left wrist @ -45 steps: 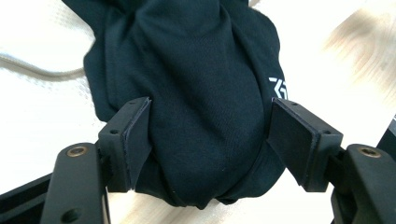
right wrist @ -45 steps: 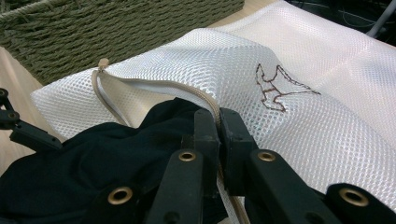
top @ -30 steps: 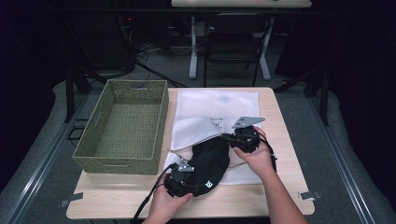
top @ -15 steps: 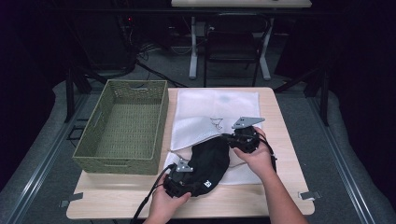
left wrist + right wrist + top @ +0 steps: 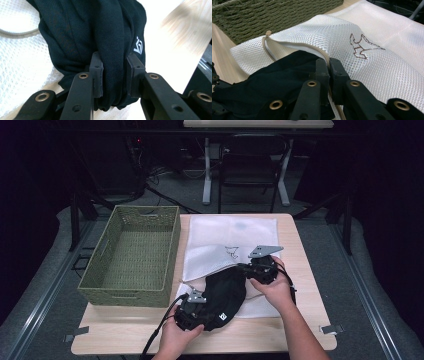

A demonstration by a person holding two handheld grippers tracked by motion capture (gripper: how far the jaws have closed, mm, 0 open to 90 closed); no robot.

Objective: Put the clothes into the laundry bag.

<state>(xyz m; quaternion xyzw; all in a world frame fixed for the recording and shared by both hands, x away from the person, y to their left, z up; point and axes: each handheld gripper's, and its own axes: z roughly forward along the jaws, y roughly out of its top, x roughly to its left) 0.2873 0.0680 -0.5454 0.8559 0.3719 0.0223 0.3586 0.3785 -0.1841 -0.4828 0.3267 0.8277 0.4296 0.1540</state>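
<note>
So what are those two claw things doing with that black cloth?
A person is working a black garment into a white mesh bag on the table. The left gripper is clamped on a bunched fold of the garment. The right gripper pinches the bag's zipper edge, holding the mouth up. A green woven basket sits beside them.

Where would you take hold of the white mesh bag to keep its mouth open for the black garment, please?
Grip the mesh bag at its zippered rim, coming from the open side facing the person. That stiff tan edge arches up off the table, so jaws can close over it. The right gripper already pinches it there, while the left gripper holds the black garment.
</note>
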